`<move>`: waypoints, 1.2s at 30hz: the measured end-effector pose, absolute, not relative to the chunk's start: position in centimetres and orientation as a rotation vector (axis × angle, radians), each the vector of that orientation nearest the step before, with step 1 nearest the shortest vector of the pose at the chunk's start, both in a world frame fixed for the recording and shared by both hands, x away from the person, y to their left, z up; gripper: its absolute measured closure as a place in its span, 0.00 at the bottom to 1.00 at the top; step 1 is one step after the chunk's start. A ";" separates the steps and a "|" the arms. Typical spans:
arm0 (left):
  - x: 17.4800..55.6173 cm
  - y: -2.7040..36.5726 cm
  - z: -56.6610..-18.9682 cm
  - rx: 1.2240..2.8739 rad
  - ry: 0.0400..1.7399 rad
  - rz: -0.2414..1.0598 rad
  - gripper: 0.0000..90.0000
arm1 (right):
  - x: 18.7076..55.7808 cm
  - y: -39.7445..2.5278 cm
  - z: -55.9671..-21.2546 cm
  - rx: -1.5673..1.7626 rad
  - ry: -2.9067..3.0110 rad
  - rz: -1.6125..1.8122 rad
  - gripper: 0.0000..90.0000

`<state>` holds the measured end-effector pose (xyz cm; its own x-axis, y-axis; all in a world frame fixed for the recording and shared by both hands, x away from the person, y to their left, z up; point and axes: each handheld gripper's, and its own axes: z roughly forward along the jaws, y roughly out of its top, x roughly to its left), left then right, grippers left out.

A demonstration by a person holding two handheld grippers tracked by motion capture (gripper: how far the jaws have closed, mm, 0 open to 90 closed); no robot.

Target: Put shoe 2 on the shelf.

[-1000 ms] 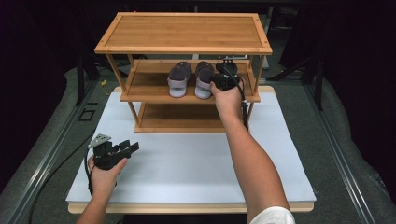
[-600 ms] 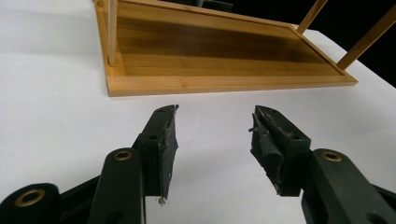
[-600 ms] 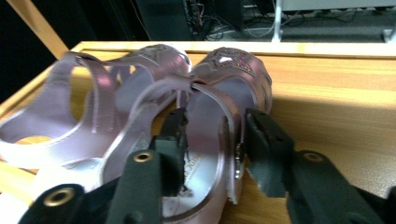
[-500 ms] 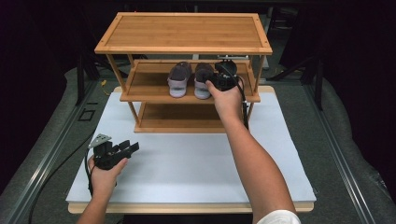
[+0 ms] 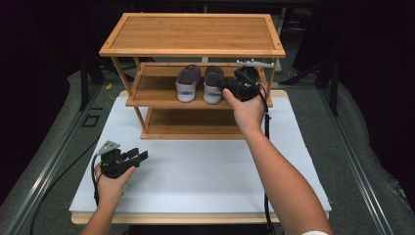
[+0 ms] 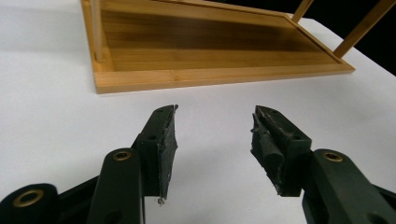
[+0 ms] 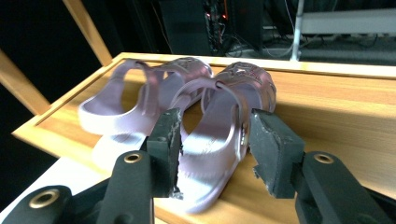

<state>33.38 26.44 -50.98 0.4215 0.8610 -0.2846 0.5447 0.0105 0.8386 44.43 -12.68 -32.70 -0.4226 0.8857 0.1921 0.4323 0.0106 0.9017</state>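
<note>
Right gripper view looks along the right hand-held gripper (image 7: 215,144), whose jaws stand apart on either side of the heel strap of the nearer sandal (image 7: 219,135), released and not pressing it. The second sandal (image 7: 135,102) lies just beside the first, on that gripper's left, and both rest on the middle shelf (image 7: 327,107) of the wooden shoe rack (image 5: 195,34). In the high view the right hand-held gripper (image 5: 234,87) sits at the front edge of that shelf, touching or nearly touching the sandal. The left hand-held gripper (image 6: 212,135) hangs low over the white table (image 6: 56,93), jaws spread and holding nothing, with the rack's bottom shelf (image 6: 210,51) ahead of it.
</note>
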 end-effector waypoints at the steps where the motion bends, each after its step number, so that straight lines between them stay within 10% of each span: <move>1: 33.5 26.3 -50.9 1.666 1.244 0.395 0.57 | 44.1 -12.8 -32.7 1.341 1.858 1.394 0.59; 17: 38.7 23.1 -41.7 1.665 1.090 0.528 0.59 | 42.7 -14.1 -34.7 1.273 1.882 1.312 0.59; 36: 45.2 20.0 -38.0 1.574 1.181 0.510 0.90 | 46.0 -13.6 -36.7 1.396 1.797 1.284 0.79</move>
<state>45.19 19.99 -38.00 0.4211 0.8748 -0.2397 0.4258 0.0427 0.9038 45.98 -13.64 -36.72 -0.3313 0.9328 0.1421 0.4366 0.0180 0.8995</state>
